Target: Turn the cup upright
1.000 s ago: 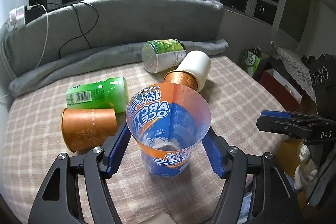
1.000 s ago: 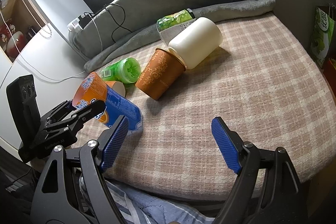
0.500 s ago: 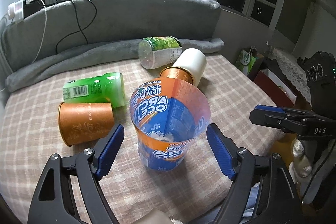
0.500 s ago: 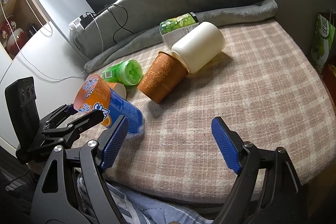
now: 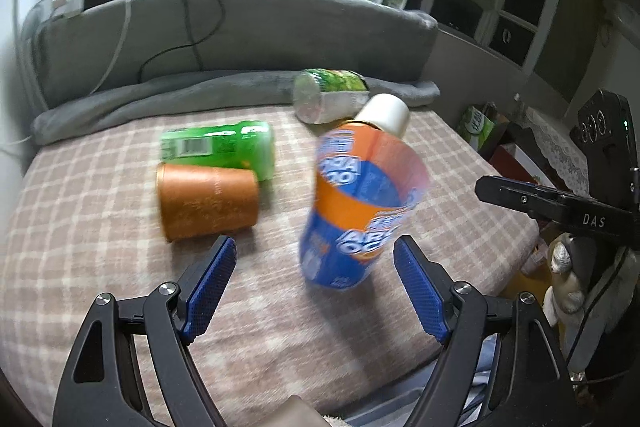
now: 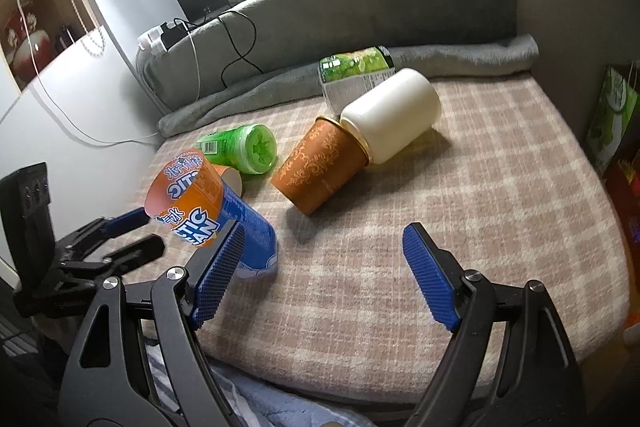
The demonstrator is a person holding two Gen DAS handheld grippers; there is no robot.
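The orange and blue plastic cup (image 5: 356,211) stands mouth-up on the checked blanket, free of both grippers; in the right wrist view the cup (image 6: 208,207) sits at the front left. My left gripper (image 5: 314,283) is open, its blue pads apart, just behind the cup. My right gripper (image 6: 320,275) is open and empty over the blanket's front edge, to the cup's right.
A brown paper cup (image 5: 206,201) and a green bottle (image 5: 224,147) lie on their sides at left. A second brown cup (image 6: 320,171), a white cup (image 6: 394,121) and a green-labelled bottle (image 6: 352,75) lie further back. A grey cushion (image 6: 340,7) borders the back.
My left gripper has opened, let go of the orange and blue cup and drawn back and left. The cup now stands alone. The right gripper has barely moved.
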